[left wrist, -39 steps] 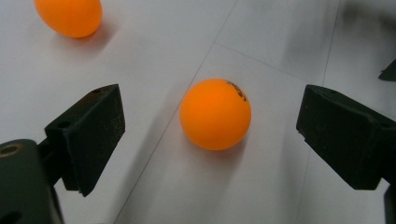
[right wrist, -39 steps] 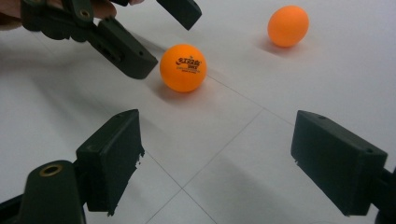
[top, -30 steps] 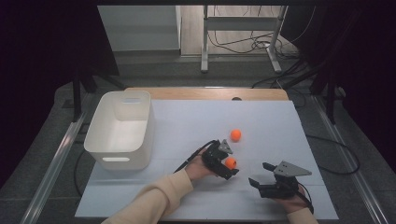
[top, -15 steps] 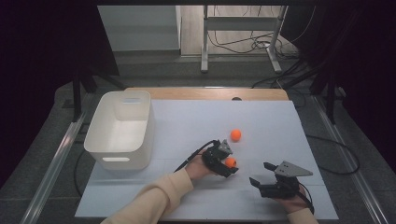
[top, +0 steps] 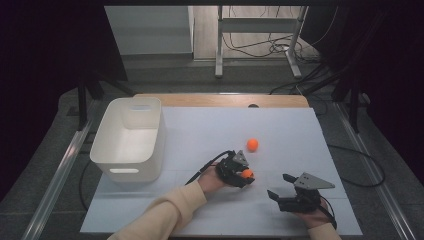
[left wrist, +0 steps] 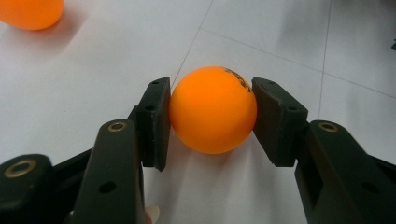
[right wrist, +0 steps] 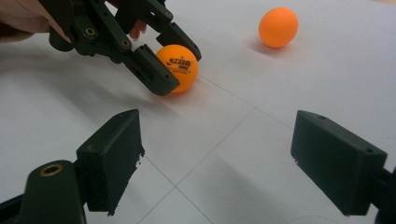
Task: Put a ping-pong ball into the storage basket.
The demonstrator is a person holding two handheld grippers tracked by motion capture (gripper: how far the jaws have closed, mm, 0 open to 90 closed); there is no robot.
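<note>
While we've got the jaws squeezed in, quick rundown:
left gripper point(top: 239, 171): just closed snug on the orange ball point(left wrist: 213, 109), low centre of the high view, ready to lift
right gripper point(top: 286, 191): wide open, empty, parked lower right
spare ball point(top: 252, 144): loose on the table point(top: 200, 130)
bin point(top: 131, 137): upper left, probably our drop spot

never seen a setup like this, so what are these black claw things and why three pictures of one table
A person sits at a white table and holds a hand-held gripper in each hand: two black jaws that pinch. One picture looks down from above; the other two come from a camera riding on each gripper. The left hand-held gripper has just closed its jaws on an orange table-tennis ball, pads pressing both sides. The right hand-held gripper is open with nothing between its jaws. A second orange ball lies loose farther off, and a white plastic bin stands to the left.
</note>
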